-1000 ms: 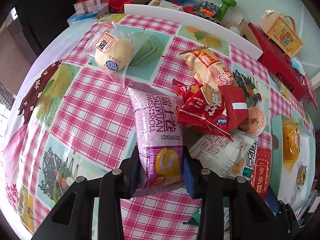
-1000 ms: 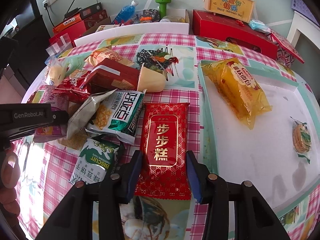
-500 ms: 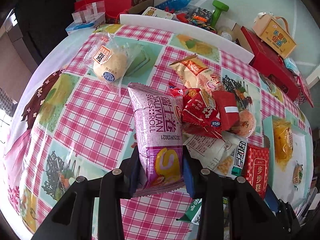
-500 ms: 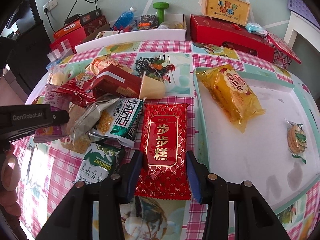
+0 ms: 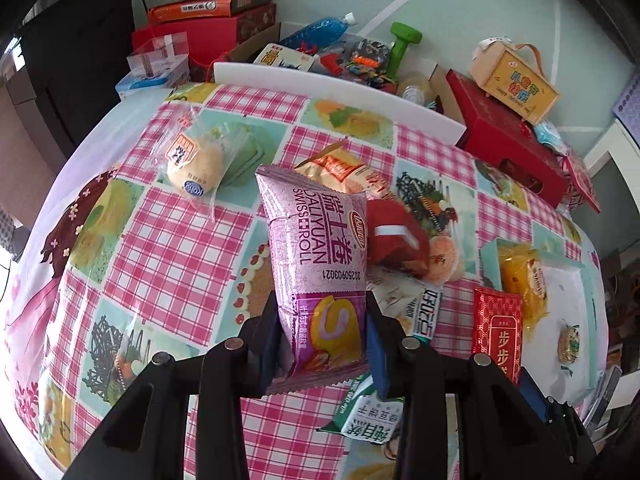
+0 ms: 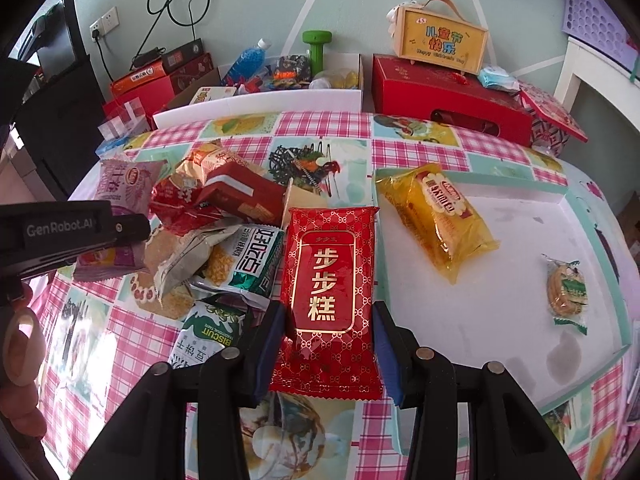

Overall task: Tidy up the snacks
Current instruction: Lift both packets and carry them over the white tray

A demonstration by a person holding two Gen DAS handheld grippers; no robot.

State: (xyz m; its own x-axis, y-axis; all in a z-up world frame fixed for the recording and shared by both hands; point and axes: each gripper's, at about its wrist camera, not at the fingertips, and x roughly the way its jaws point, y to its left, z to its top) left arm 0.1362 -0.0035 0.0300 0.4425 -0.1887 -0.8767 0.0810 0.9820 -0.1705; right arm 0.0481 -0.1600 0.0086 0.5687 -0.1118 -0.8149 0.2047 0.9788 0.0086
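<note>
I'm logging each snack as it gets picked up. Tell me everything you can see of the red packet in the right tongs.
The red packet is a flat, glossy foil-like wrapper with a gold lattice pattern, a gold-framed panel of gold Chinese characters and crimped ends. The right tongs are shut on its lower part, pads on both long edges. It points away from the camera, beside the white tray and above the pile of snacks.

A lived-in home room: a desk [image 6: 328,128] under a pink checked cloth with food prints, and behind the desk, against a pale green wall, gift boxes [image 6: 448,88], a green dumbbell [image 6: 316,46] and a wall socket [image 6: 105,22].
</note>
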